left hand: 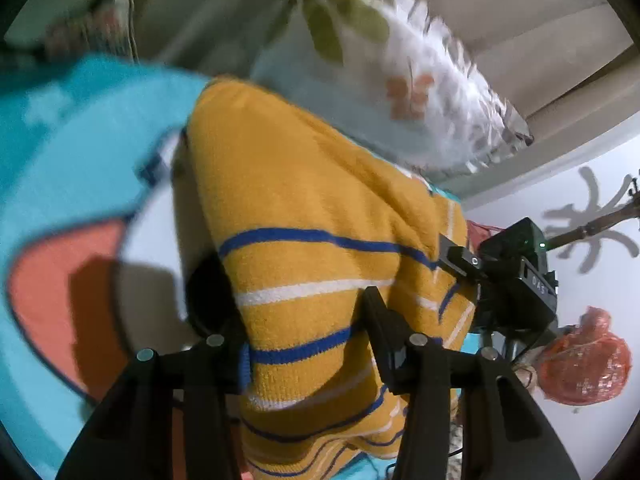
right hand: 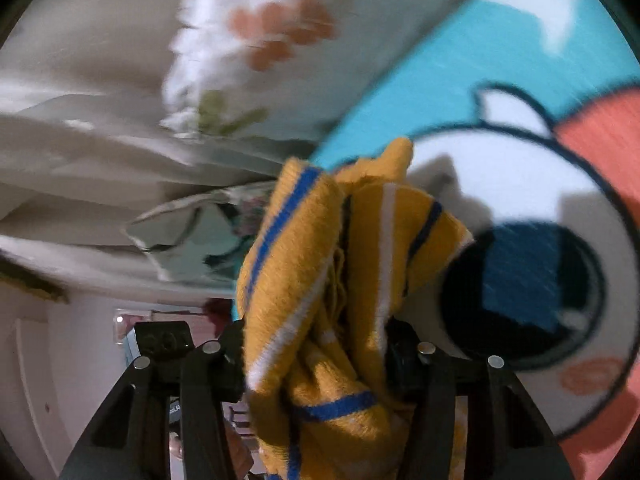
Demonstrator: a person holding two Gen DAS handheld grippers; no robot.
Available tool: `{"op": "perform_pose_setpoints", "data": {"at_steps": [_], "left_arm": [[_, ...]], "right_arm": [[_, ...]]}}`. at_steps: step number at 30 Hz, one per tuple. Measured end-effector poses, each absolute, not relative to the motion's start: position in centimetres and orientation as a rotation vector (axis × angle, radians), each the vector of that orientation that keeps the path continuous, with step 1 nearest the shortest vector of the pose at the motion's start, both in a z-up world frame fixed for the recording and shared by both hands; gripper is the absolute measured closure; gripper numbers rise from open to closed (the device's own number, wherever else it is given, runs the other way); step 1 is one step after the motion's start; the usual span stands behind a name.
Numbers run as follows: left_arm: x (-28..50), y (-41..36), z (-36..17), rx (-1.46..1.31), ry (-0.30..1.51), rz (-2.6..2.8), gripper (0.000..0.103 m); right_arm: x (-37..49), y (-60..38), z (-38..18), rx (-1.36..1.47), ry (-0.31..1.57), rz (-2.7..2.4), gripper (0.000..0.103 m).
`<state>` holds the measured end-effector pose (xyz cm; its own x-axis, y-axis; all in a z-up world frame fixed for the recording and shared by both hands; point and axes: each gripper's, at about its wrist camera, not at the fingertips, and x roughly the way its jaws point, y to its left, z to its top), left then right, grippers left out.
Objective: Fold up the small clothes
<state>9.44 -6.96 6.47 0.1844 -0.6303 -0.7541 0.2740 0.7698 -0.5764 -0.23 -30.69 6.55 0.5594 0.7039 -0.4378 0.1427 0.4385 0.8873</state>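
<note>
Fingers of the left gripper (left hand: 304,320) were closed on the yellow striped garment (left hand: 312,208), whose knit filled the gap between them and rose up and away from the camera as a broad draped panel. Fingers of the right gripper (right hand: 316,344) likewise pinched the yellow striped garment (right hand: 320,280), here bunched into a thick vertical wad. The garment therefore hung between the two grippers, lifted above the blue cartoon-print blanket (left hand: 60,152) that covered the bed beneath it. In the left wrist view the right gripper (left hand: 516,276) appeared at the garment's far right edge, level with the blue and white stripes (left hand: 304,236); those stripes ran roughly from one gripper toward the other, so the held edge seemed to form the long axis of the span. Neither gripper lay nearer the cloth, since both were already on it. A ruffled floral pillow (left hand: 400,92) lay beyond, with an orange mesh bag (left hand: 584,360) further right, well apart from the garment. Both views were motion-blurred, so exactly which part of the garment each gripper held could not be determined. Judged from this arrangement, the coming move would turn on lowering the spread edge flat onto the blanket (right hand: 460,68), which lay to the right of the right gripper.
</note>
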Motion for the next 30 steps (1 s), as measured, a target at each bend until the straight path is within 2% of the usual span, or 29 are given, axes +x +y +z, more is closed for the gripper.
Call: {"op": "perform_pose_setpoints", "data": {"at_steps": [3, 6, 9, 12, 16, 20, 21, 22, 23, 24, 29, 30], "left_arm": [[10.9, -7.0, 5.9, -0.249, 1.241, -0.532, 0.048], [11.0, -6.6, 4.0, -0.159, 1.272, -0.442, 0.048], [9.6, -5.0, 4.2, -0.208, 1.253, -0.441, 0.047], [8.4, -3.8, 4.7, -0.185, 1.216, -0.403, 0.046], [7.7, -3.3, 4.2, -0.190, 1.230, -0.393, 0.045], [8.2, -3.3, 3.4, -0.210, 1.254, -0.397, 0.045], [8.0, -3.2, 3.5, -0.208, 1.255, -0.397, 0.045], [8.0, -3.2, 3.5, -0.203, 1.253, -0.397, 0.044], [7.9, -3.2, 3.6, -0.189, 1.248, -0.395, 0.043], [8.0, -3.1, 3.7, -0.178, 1.244, -0.391, 0.042], [7.8, -2.7, 3.9, -0.130, 1.218, -0.372, 0.040], [7.8, -2.6, 3.7, -0.132, 1.222, -0.372, 0.040]], "right_arm": [[1.1, -30.7, 6.2, 0.949, 0.990, 0.268, 0.040], [0.3, -33.0, 5.7, 0.922, 1.022, 0.099, 0.040], [-2.2, -34.4, 8.4, 0.944, 0.956, 0.067, 0.040], [-3.6, -32.9, 10.8, 0.905, 0.944, 0.133, 0.040], [-3.3, -29.6, 10.7, 0.789, 1.008, 0.140, 0.045], [-1.1, -27.6, 8.5, 0.714, 1.103, 0.060, 0.054], [-0.5, -26.8, 8.0, 0.678, 1.117, 0.048, 0.063], [0.0, -26.2, 8.0, 0.640, 1.125, 0.045, 0.068], [0.3, -25.6, 8.3, 0.598, 1.123, 0.049, 0.078], [0.5, -24.8, 8.9, 0.525, 1.121, 0.044, 0.083], [1.7, -24.4, 10.3, 0.168, 1.142, -0.184, 0.101], [2.0, -24.5, 9.9, 0.081, 1.148, -0.250, 0.102]]}}
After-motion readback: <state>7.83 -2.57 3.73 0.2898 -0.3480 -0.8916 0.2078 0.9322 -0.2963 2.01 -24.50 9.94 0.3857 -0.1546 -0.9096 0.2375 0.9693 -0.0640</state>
